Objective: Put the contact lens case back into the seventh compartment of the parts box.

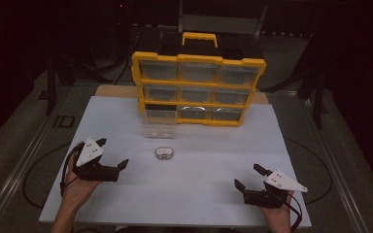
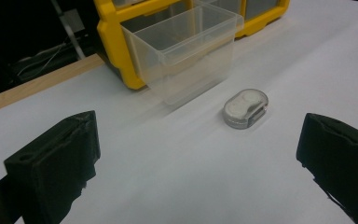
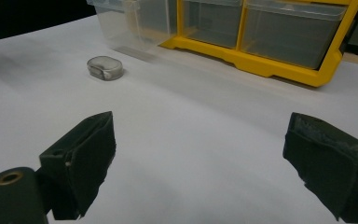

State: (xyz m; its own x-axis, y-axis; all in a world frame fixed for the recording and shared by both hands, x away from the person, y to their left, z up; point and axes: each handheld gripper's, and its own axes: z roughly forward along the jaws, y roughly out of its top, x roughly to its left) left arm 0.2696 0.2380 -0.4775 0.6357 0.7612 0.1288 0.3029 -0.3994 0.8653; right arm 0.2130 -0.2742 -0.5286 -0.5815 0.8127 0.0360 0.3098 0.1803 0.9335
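"ID" mark (image 1: 64, 121), unmarked small case (image 1: 164, 153)

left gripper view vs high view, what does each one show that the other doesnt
Left gripper view alone: a close look into the clear drawer, pulled out of the yellow cabinet, with nothing visible inside, and the small case's white top and dark side.

High view alone: the whole cabinet with its handle and nine drawer slots, both hands, and the right gripper, open.

Both: the white table, the drawer, the small case lying just in front of it, and the left gripper, open and empty.
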